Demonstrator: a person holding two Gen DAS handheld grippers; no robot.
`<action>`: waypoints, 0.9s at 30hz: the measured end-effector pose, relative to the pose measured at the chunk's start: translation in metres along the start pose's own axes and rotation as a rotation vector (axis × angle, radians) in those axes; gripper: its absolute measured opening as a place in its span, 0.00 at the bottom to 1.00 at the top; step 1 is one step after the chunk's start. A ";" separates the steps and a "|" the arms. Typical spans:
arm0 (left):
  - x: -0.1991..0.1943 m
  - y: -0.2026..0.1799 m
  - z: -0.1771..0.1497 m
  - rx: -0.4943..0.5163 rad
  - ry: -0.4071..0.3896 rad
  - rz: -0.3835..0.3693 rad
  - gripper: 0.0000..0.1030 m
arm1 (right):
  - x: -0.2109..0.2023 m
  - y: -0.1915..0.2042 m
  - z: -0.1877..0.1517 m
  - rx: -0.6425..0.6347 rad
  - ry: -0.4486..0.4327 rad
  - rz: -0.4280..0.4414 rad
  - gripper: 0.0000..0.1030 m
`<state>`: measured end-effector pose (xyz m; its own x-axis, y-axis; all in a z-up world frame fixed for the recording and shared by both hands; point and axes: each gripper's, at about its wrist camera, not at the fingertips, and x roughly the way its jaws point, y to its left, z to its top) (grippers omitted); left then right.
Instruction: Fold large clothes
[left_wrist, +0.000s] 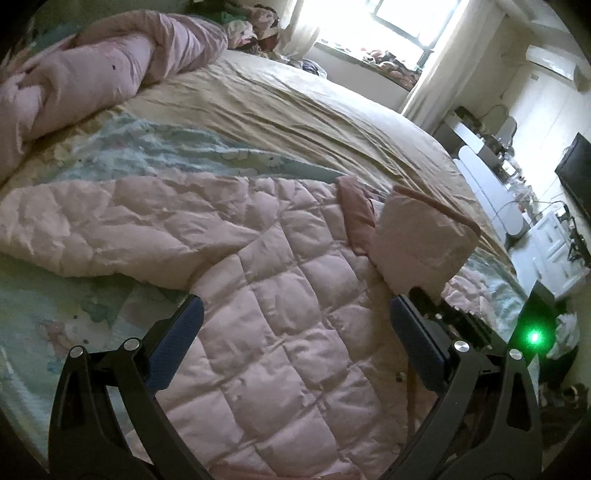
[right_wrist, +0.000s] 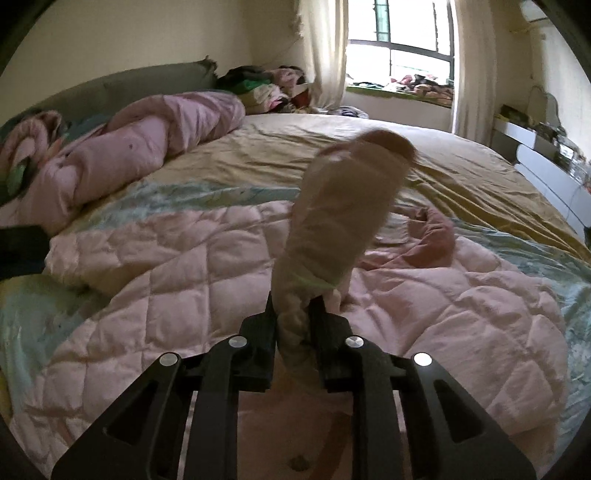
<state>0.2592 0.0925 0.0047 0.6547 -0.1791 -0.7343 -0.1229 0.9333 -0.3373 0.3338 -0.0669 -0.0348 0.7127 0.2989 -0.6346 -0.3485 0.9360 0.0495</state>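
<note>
Tan sheeting covers the far half of the bed (right_wrist: 424, 162), up to its far edge below the window (right_wrist: 399, 55); a pale blue printed cover (left_wrist: 155, 151) lies across the middle and down the near left corner. Rolled pink duvet (right_wrist: 147, 147) sits along the head edge at left, with a heap of mixed clothes (right_wrist: 266, 88) at the far head corner. Quilted pink coat (left_wrist: 277, 295) is spread flat over the near half of the bed, its darker pink lining (right_wrist: 432, 236) turned up towards the foot edge. One sleeve (right_wrist: 343, 206) of the coat stands raised off the body of the garment. Right gripper (right_wrist: 293, 317) is clamped on the bunched base of that sleeve, fabric filling the narrow gap between the jaws. Left gripper (left_wrist: 295, 321) hangs over the coat with jaws spread wide, grasping nothing
</note>
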 end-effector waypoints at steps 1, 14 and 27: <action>0.002 0.003 -0.001 -0.009 0.006 -0.012 0.92 | 0.001 0.003 -0.002 -0.003 0.006 0.008 0.21; 0.013 0.047 0.002 -0.137 0.014 -0.077 0.92 | 0.013 0.031 -0.021 -0.062 0.102 0.079 0.43; 0.061 0.026 0.001 -0.127 0.094 -0.200 0.92 | -0.010 0.025 -0.024 -0.002 0.138 0.179 0.70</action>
<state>0.2965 0.1061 -0.0486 0.6041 -0.3896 -0.6952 -0.0944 0.8312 -0.5478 0.3031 -0.0516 -0.0456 0.5496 0.4320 -0.7150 -0.4631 0.8699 0.1696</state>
